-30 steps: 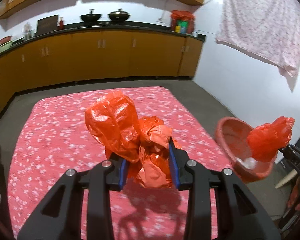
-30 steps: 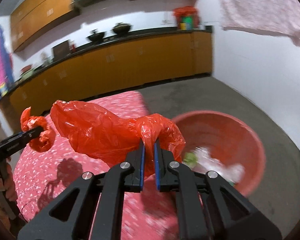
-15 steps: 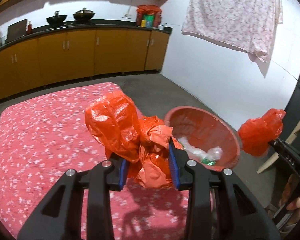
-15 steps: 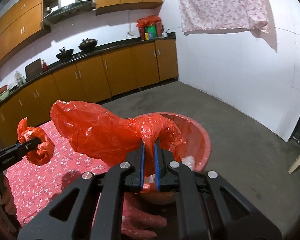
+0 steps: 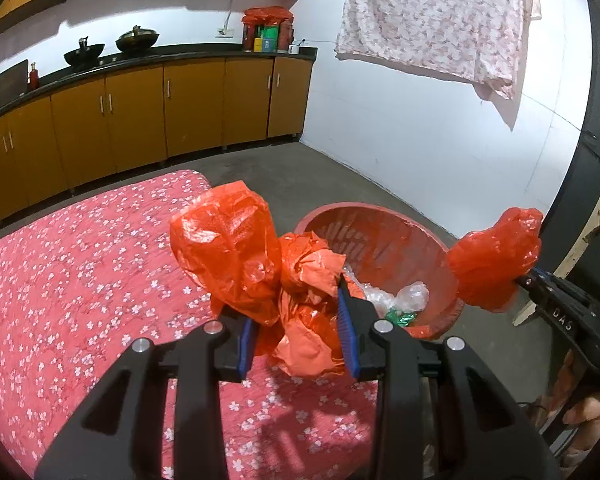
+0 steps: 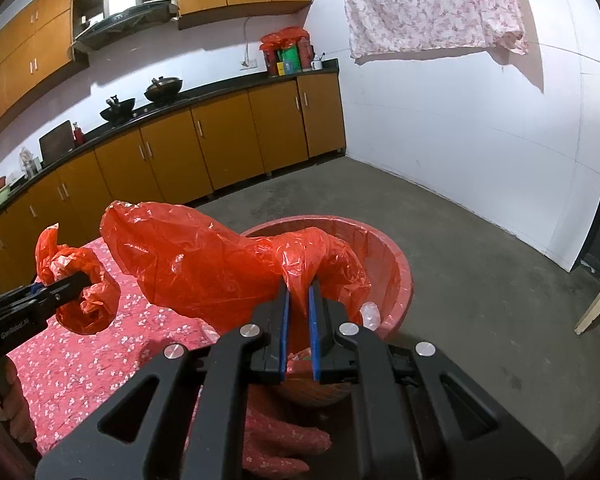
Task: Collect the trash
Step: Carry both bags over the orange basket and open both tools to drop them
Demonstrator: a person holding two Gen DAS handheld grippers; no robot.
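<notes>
My left gripper (image 5: 296, 304) is shut on a crumpled orange-red plastic bag (image 5: 236, 256), held over the right edge of the table (image 5: 80, 300) with the red floral cloth. Just right of it on the floor stands a red basin (image 5: 384, 232) holding clear plastic (image 5: 408, 294) and a green wrapper (image 5: 398, 317). In the right wrist view my right gripper (image 6: 299, 292) is shut on a second, larger red plastic bag (image 6: 204, 264) hanging above the basin (image 6: 400, 268). Each view shows the other gripper at its edge: the right gripper (image 5: 526, 280) with its bag (image 5: 496, 260), and the left gripper (image 6: 82, 279) with its bag (image 6: 80, 304).
Orange kitchen cabinets (image 5: 180, 108) with woks (image 5: 136, 38) on the counter line the far wall. A floral cloth (image 5: 432, 16) hangs on the white wall. Grey concrete floor (image 6: 480, 280) lies around the basin. A pale wooden frame (image 5: 576, 248) stands at the right.
Both views have swung right, away from the table and towards the basin, which now sits near the middle. Both grippers have kept hold of their bags.
</notes>
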